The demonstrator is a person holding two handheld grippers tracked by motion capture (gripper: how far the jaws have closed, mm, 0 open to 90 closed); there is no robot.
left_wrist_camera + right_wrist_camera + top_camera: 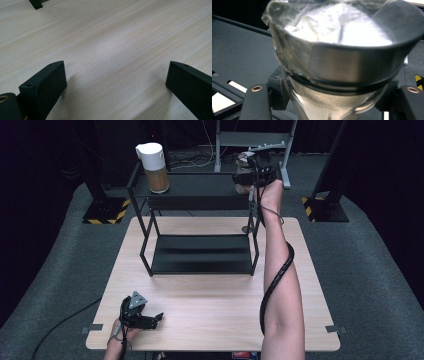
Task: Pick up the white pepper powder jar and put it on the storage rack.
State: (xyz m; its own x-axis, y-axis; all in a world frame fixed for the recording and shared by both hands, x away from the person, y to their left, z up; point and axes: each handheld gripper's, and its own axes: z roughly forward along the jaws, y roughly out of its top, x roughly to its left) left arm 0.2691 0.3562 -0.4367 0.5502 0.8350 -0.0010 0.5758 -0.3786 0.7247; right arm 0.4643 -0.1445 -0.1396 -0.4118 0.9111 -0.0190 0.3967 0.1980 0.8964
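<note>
Table (210, 320): light wood top on a grey carpeted floor, the landmark for the rest; its grain runs under the left gripper in that gripper's own view.
Rack (200, 255): black metal two-tier shelf standing on the far half of the table; the lower shelf is bare, the upper shelf reaches past the table's far edge.
Right forearm (282, 285): reaches from the table's near edge along its right side up to the rack's upper right corner, with the gripper's black cable coiled around it.
Canister (154, 167): tall container with a white lid and brown contents, upright on the upper shelf at its left end, over the table's far left corner.
Right gripper (250, 177): held at the right end of the upper shelf, above the table's far right part; its jaws are clamped on the jar.
Jar (337, 62): clear vessel with a dark band around it and a shiny, crinkled top, gripped low on its body, the black shelf just behind it.
Left gripper (150, 320): resting on the table near its front left corner, well away from the rack; its jaws stand wide apart with bare wood between them.
</note>
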